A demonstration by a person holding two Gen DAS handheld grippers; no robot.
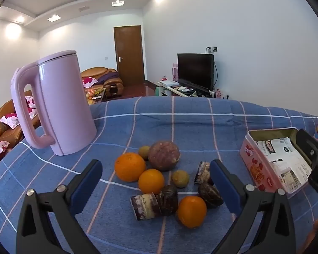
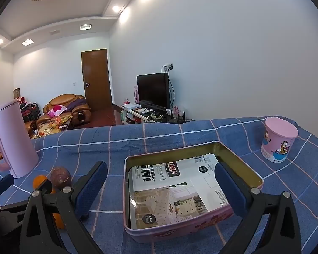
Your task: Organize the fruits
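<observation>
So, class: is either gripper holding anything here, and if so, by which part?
Nothing is held. The left gripper hangs open above the fruit pile, and the right gripper hangs open over the pink tin.

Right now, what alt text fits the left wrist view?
The open left gripper hovers over a pile of fruit on a blue checked cloth: three oranges, a large brown fruit, small brown ones. A pink kettle stands left, an open pink tin right.

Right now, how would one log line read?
left fingers open above oranges | right fingers open over tin | tin holds only paper | fruit on cloth
</observation>
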